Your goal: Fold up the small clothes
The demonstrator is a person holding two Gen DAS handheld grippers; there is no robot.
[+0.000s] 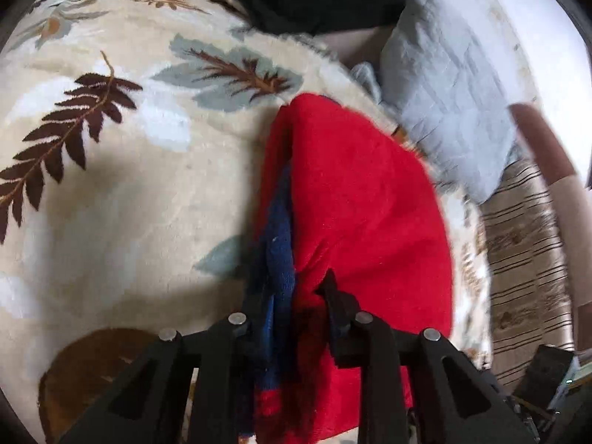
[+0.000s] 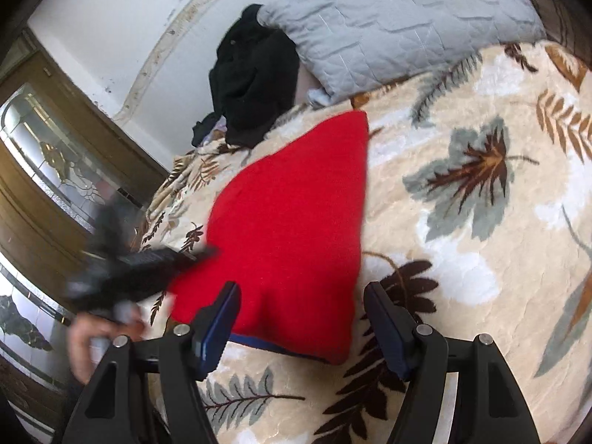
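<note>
The left gripper (image 1: 296,296), low in its frame, was clamped on the red garment (image 1: 355,199) at its blue-lined edge, probably to carry a fold. The right gripper (image 2: 301,318) hung with jaws apart over the garment's near corner at lower centre, gripping nothing.

Right tongs (image 2: 301,318) open w/ pads apart, hovering at near edge of red garment (image 2: 292,207) lying on leaf-print blanket (image 2: 462,229) on the bed. Left tongs (image 2: 148,262) blurred at garment's left edge, hand (image 2: 92,336) below them; grip can't tell. Black clothes (image 2: 255,81) & grey pillow (image 2: 388,18) behind
</note>
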